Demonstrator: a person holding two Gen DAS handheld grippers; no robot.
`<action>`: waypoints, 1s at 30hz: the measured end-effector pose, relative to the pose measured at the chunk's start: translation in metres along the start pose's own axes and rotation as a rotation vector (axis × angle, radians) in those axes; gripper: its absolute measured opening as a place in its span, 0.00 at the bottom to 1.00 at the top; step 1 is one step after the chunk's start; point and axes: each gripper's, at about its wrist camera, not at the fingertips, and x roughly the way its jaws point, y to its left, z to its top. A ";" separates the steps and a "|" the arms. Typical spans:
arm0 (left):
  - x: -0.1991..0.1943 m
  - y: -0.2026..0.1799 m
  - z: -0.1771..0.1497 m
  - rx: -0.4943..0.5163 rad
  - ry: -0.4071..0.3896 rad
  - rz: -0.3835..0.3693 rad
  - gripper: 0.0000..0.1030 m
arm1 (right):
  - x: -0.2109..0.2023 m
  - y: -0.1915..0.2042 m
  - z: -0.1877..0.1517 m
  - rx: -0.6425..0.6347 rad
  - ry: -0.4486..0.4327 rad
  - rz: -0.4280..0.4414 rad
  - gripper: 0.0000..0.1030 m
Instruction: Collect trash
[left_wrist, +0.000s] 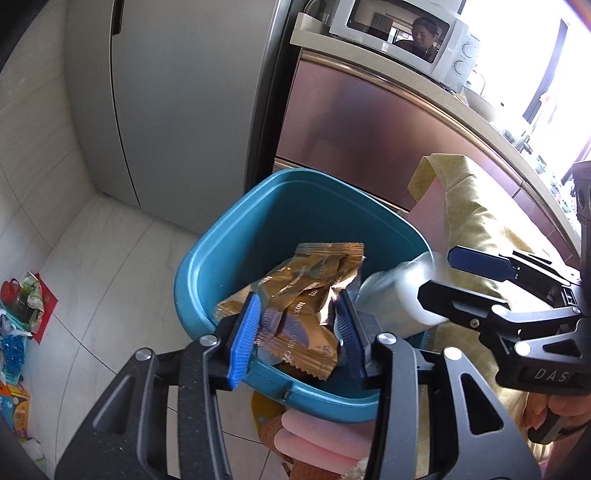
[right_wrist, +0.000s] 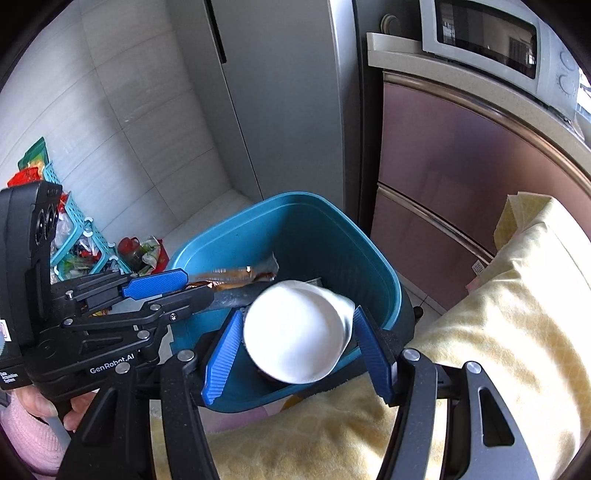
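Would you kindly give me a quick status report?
Left gripper loosening around gold wrapper. Right gripper holds white cup. Both over teal bin. Nothing blocking.

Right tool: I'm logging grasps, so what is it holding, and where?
The right tool holds a white paper cup by its side walls, over the blue bin.

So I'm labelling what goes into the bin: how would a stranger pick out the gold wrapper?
Find the teal bin on the floor beside the grey fridge. Over its near rim, the left tool has a crinkled gold snack wrapper between its blue pads. Unlike the white paper cup in the right tool, it is flat, shiny and printed.
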 end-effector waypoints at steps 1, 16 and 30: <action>0.001 0.001 0.000 -0.003 0.002 -0.003 0.41 | -0.001 -0.001 -0.001 0.013 -0.004 0.002 0.59; -0.031 -0.011 -0.008 0.046 -0.085 -0.063 0.57 | -0.061 -0.019 -0.032 0.113 -0.157 0.065 0.64; -0.095 -0.067 -0.036 0.208 -0.234 -0.163 0.76 | -0.147 -0.031 -0.101 0.188 -0.369 -0.057 0.74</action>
